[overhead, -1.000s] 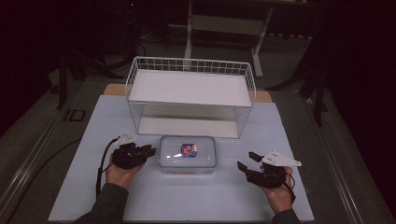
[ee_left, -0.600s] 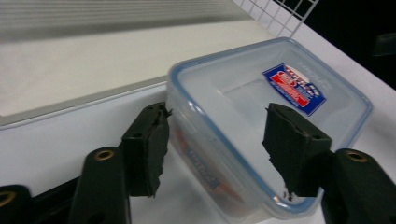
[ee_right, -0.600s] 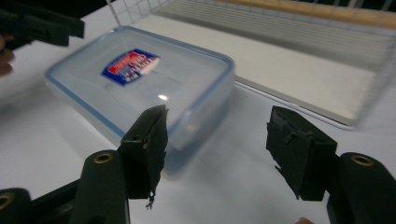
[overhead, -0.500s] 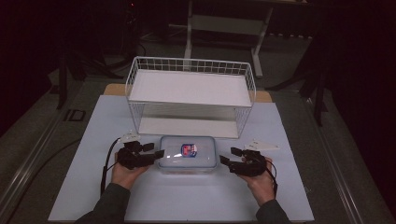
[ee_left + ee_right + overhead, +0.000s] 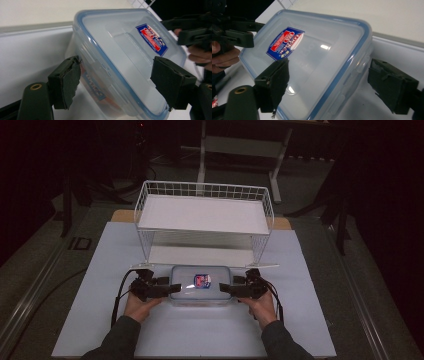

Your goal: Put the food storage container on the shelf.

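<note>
1. The clear rectangular plastic food box with a blue-rimmed snap lid and a red-and-blue label point(image 5: 201, 284) sits flat on the white table point(image 5: 200, 335), just in front of the white wire two-tier rack point(image 5: 205, 215), which stands at its twelve o'clock.
2. My left gripper point(image 5: 172, 288) comes in at the box's nine o'clock. Its jaws have just been opening and now stand wide, the fingers point(image 5: 67, 81) straddling the short end of the box without pressing on it.
3. My right gripper point(image 5: 224, 288) mirrors it at three o'clock. Its jaws have also just been opening; the fingers point(image 5: 274, 83) bracket the lid's corner, and I see a gap on both sides.
4. Nothing is held yet, so I judge the step to be a two-sided grasp.
5. Risks as I read them:
   - The walls are smooth, and a pinch on the lid rim alone could slip or pop a latch.
   - If one side closes before the other, the box could skid across the table or twist.
   - Lifting toward twelve o'clock too low could knock it against the rack's front wire.
</note>
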Tool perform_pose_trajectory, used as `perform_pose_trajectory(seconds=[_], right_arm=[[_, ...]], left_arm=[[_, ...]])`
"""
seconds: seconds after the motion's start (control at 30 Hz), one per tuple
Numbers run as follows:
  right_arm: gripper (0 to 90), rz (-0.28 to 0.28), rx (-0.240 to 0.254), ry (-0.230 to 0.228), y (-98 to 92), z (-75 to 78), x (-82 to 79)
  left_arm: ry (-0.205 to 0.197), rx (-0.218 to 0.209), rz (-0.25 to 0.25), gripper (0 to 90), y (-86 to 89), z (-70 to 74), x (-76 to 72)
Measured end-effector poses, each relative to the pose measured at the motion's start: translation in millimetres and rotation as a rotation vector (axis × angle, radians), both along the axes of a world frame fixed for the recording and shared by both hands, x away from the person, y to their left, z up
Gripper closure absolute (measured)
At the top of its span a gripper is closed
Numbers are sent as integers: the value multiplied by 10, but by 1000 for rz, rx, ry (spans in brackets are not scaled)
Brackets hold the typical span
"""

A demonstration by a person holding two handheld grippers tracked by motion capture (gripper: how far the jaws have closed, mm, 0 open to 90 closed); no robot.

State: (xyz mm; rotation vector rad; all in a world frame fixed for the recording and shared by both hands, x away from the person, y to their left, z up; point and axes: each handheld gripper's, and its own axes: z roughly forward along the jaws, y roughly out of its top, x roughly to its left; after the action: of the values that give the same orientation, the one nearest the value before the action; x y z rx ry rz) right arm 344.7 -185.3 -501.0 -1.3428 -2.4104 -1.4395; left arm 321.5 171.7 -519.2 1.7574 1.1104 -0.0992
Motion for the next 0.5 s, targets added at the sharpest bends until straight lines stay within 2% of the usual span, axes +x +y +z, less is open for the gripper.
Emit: perform_pose_trajectory(seconds=[0.2, 0.27, 0.3, 0.4, 0.5], right_arm=[[135, 10, 23, 51, 45, -64, 67], [138, 22, 55, 92, 41, -90, 95], [124, 32, 62, 110, 43, -106, 106], [126, 38, 69, 128, 40, -117, 124], [145, 44, 67, 142, 25, -108, 119]], left_arm=[[37, -37, 10, 235, 2, -34, 36], [66, -68, 1, 237, 1, -63, 64], [78, -72, 8, 232, -3, -71, 72], [95, -77, 20, 218, -12, -77, 84], [119, -82, 24, 248, 6, -56, 79]])
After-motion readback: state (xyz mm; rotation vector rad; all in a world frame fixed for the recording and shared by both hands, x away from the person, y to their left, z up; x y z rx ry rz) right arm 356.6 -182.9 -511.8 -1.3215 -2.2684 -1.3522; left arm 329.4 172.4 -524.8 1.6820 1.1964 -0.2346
